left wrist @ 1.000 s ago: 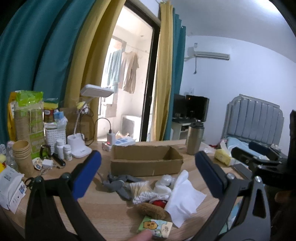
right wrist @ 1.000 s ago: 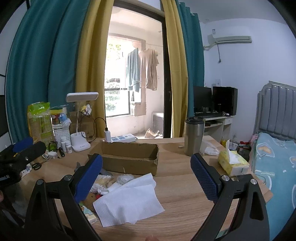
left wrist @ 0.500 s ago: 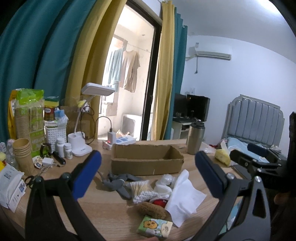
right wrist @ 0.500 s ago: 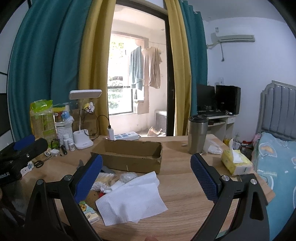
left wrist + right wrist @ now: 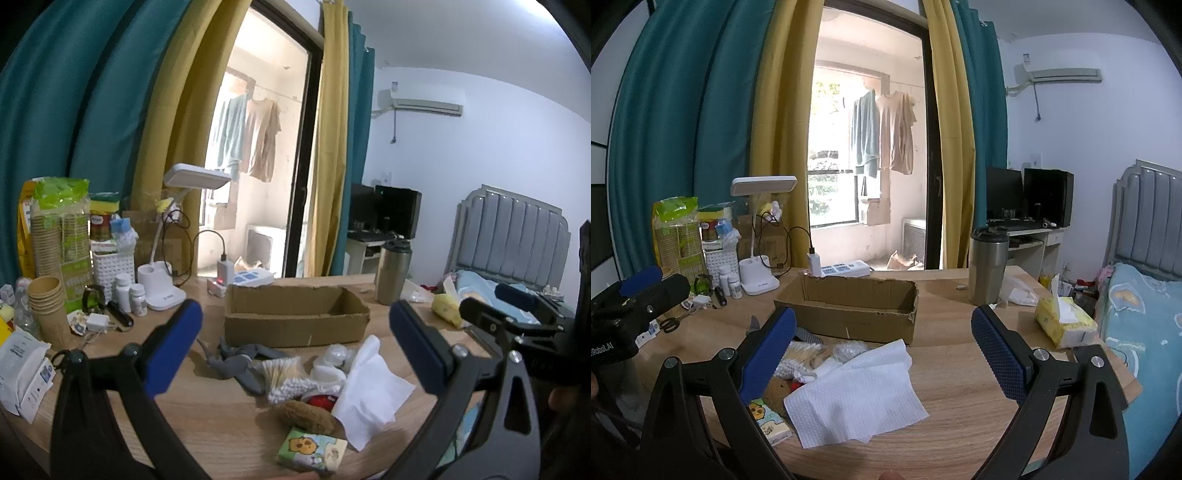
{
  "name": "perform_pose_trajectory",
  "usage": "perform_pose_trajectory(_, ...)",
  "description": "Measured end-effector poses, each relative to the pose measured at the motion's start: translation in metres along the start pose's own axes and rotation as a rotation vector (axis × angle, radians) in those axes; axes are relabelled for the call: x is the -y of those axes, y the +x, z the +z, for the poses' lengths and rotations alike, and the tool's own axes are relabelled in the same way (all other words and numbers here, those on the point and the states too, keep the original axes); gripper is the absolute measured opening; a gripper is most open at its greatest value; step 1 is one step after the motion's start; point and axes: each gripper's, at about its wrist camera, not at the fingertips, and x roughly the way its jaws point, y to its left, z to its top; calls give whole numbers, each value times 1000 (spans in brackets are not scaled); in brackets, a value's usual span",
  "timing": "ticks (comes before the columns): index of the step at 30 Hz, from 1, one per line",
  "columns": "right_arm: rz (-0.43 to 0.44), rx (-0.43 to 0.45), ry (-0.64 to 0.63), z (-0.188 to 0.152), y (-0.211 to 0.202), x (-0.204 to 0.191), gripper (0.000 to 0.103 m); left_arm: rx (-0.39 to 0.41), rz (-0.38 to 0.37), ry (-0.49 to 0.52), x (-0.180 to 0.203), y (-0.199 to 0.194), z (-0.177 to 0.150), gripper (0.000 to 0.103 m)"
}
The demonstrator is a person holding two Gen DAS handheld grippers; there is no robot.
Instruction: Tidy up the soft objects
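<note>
An empty cardboard box (image 5: 295,317) (image 5: 849,306) lies open on the wooden table. In front of it lies a heap: grey socks (image 5: 240,363), a bag of cotton swabs (image 5: 284,376) (image 5: 799,356), a white paper towel (image 5: 373,391) (image 5: 853,391), a brown plush with red (image 5: 306,410), and a cartoon tissue pack (image 5: 312,448) (image 5: 766,417). My left gripper (image 5: 295,347) is open and empty above the heap. My right gripper (image 5: 884,350) is open and empty above the towel. Each gripper shows at the edge of the other's view.
A steel tumbler (image 5: 988,269) and a yellow tissue pack (image 5: 1065,325) stand right of the box. A desk lamp (image 5: 162,288), pill bottles (image 5: 129,295), paper cups (image 5: 48,310) and a power strip (image 5: 846,267) crowd the back left. A bed (image 5: 1145,314) lies on the right.
Both grippers have drawn back and risen slightly, so the box and heap sit a little lower and farther in view. Both stay open.
</note>
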Motion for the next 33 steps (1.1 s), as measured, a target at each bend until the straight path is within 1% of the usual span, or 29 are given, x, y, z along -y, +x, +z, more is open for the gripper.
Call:
perform_pose_trajectory(23,2,-2,1,-1,0,1,98,-3,6,-7,-1,-1,0,102)
perform_pose_trajectory(33,-1,-10,4,-6,1,1,98,-13,8,-5,0,0,-5,102)
